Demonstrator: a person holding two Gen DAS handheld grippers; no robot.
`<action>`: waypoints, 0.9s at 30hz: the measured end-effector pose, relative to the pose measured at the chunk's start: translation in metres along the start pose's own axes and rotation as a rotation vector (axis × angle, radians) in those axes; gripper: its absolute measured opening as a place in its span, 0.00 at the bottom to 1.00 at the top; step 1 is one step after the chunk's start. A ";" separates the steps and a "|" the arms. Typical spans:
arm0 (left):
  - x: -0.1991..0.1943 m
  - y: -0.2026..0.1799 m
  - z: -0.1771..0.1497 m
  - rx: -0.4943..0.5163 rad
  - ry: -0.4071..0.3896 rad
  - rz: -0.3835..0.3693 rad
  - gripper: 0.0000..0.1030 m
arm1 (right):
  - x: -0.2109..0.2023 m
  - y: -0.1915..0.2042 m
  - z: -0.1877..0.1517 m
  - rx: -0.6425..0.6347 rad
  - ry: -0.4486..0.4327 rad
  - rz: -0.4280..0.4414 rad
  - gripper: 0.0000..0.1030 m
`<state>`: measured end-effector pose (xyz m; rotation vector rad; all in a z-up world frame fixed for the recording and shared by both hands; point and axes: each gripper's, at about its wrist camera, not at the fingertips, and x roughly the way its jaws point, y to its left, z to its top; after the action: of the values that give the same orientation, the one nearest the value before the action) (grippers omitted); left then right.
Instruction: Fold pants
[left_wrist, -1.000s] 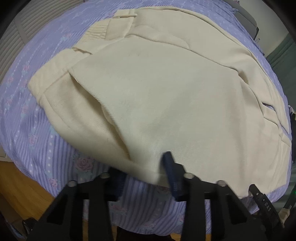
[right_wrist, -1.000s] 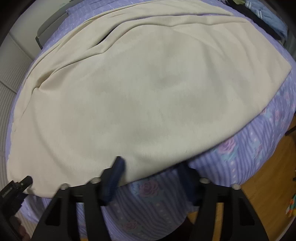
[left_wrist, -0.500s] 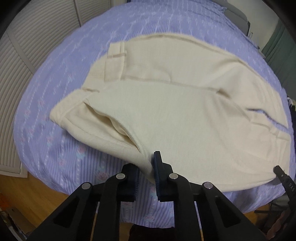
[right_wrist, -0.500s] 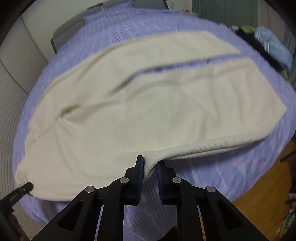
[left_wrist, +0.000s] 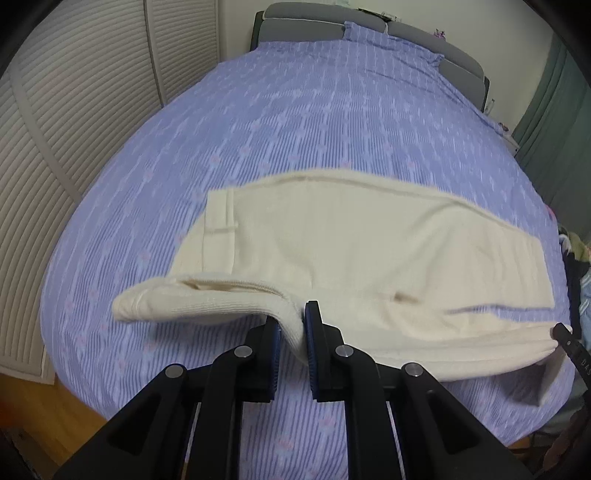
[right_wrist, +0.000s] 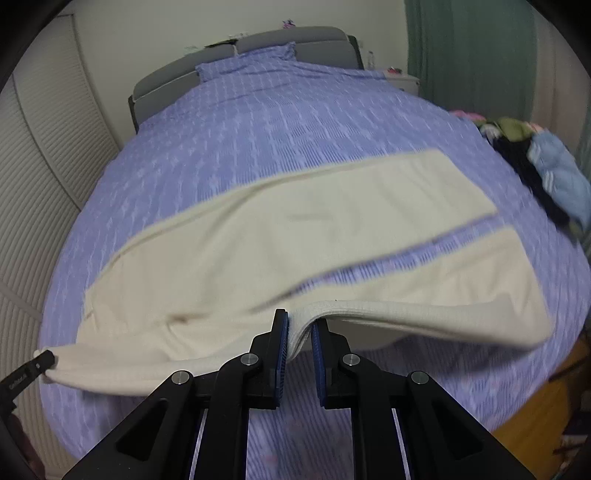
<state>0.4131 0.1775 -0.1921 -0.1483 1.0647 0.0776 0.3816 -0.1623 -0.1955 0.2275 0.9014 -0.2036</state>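
Note:
Cream pants (left_wrist: 369, 251) lie across the near part of a bed with a purple striped sheet (left_wrist: 295, 129). My left gripper (left_wrist: 291, 332) is shut on the near edge at the waistband end and holds it lifted off the sheet. In the right wrist view the pants (right_wrist: 258, 240) spread with two legs running to the right. My right gripper (right_wrist: 299, 332) is shut on the near leg's edge and holds it raised. The left gripper's tip (right_wrist: 40, 360) shows at the far left, on the cloth.
A grey headboard (left_wrist: 369, 29) stands at the far end of the bed. White louvred doors (left_wrist: 74, 110) line the left side. A pile of dark and blue clothes (right_wrist: 546, 166) lies on the bed's right edge. Wood floor (right_wrist: 546, 398) shows below right.
Both grippers have shut on the near edge of the pants and pulled back and up. The edge has risen off the sheet, and more of the bed has come into view.

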 end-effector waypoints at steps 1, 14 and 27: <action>0.002 -0.001 0.009 -0.008 -0.003 -0.006 0.14 | 0.000 0.004 0.008 -0.007 -0.005 -0.001 0.13; 0.044 -0.020 0.111 -0.027 0.017 0.010 0.14 | 0.054 0.036 0.108 -0.028 -0.008 0.012 0.13; 0.133 -0.036 0.168 -0.028 0.107 0.096 0.14 | 0.168 0.066 0.181 -0.104 0.084 0.061 0.13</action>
<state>0.6279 0.1672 -0.2253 -0.1282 1.1777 0.1725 0.6368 -0.1630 -0.2133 0.1677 0.9838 -0.0910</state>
